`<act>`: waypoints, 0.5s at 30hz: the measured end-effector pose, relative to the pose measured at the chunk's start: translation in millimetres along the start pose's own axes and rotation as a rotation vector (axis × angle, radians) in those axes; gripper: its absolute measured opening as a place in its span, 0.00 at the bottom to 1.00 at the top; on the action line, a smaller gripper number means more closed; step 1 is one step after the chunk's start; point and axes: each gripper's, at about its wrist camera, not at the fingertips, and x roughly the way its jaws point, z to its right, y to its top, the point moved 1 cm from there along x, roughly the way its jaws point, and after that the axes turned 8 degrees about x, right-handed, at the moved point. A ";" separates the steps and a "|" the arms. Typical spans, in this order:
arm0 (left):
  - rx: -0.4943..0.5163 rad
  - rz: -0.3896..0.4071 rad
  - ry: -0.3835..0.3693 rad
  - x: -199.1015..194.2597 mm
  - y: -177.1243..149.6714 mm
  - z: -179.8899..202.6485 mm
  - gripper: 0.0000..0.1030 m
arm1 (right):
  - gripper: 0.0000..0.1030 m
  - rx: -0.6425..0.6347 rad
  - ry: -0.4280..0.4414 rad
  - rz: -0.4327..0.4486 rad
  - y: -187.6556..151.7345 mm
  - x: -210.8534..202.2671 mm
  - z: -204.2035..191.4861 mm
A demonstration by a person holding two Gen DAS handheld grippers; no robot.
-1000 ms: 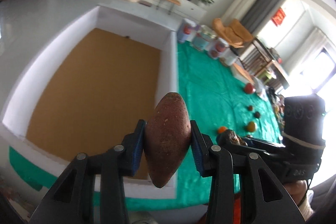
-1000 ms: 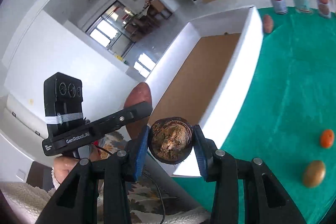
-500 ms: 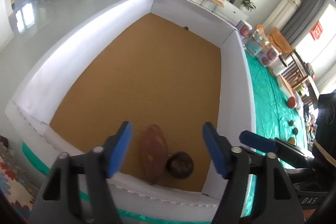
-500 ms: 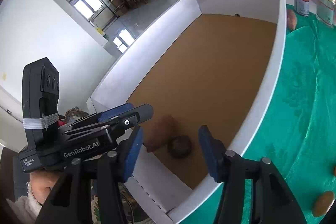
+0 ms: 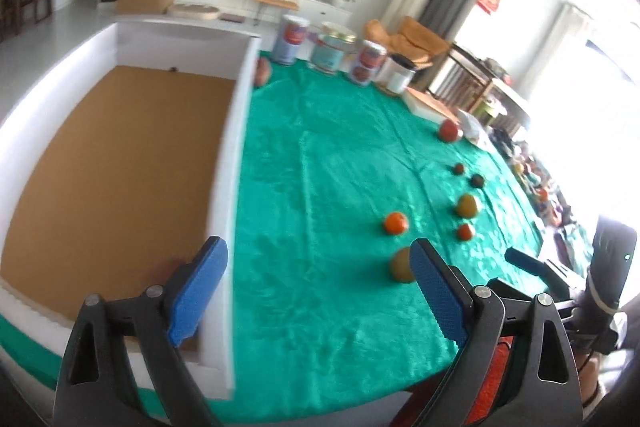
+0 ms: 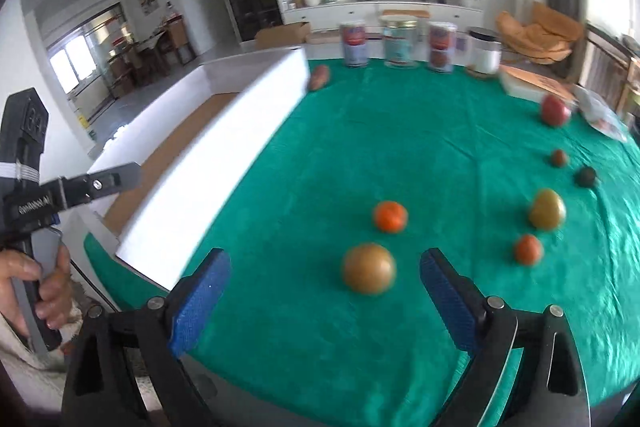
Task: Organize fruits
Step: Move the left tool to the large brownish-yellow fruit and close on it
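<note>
My left gripper (image 5: pixel 320 291) is open and empty, over the white box's right wall (image 5: pixel 228 163). A reddish sweet potato (image 5: pixel 166 267) lies blurred in the box's near corner, behind my left finger. My right gripper (image 6: pixel 324 301) is open and empty above the green cloth, with a brownish-green round fruit (image 6: pixel 369 268) just ahead between its fingers. Past it lie an orange (image 6: pixel 390 216), a small orange fruit (image 6: pixel 528 249), a green pear-like fruit (image 6: pixel 547 209), two dark small fruits (image 6: pixel 586 176) and a red apple (image 6: pixel 555 110). Another sweet potato (image 6: pixel 319 78) lies by the box's far corner.
The white box with a brown floor (image 5: pixel 108 155) takes up the table's left side. Several jars (image 6: pixel 401 43) and a white canister (image 6: pixel 485 51) stand along the far edge. A flat board (image 6: pixel 532 87) and a plastic bag (image 6: pixel 604 119) lie far right. The green cloth (image 5: pixel 328 155) covers the table.
Both grippers opened and dropped the sweet potato and the dark round fruit into the box's near corner. Both then swung right, toward the fruits on the green cloth.
</note>
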 end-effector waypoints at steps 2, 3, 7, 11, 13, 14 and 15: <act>0.058 -0.003 -0.044 8.3 -0.6 28.3 0.92 | 0.94 0.052 -0.085 0.049 -21.2 -25.5 32.4; 0.080 -0.007 -0.064 13.5 -1.5 40.3 0.92 | 0.96 0.073 -0.137 0.078 -32.7 -36.0 47.8; 0.122 -0.059 -0.122 38.4 -14.5 77.3 0.92 | 0.96 0.164 -0.242 0.148 -65.0 -50.8 83.3; 0.141 -0.125 -0.129 49.2 -33.6 97.4 0.92 | 0.96 0.220 -0.225 0.204 -73.8 -58.5 92.0; 0.164 -0.141 -0.109 54.5 -37.0 103.4 0.92 | 0.96 0.195 -0.231 0.235 -71.3 -57.3 87.6; 0.172 -0.145 -0.097 55.5 -38.2 105.1 0.92 | 0.96 0.184 -0.231 0.237 -71.7 -55.3 85.6; 0.175 -0.148 -0.086 55.5 -39.5 105.4 0.92 | 0.96 0.177 -0.226 0.228 -72.1 -53.0 84.7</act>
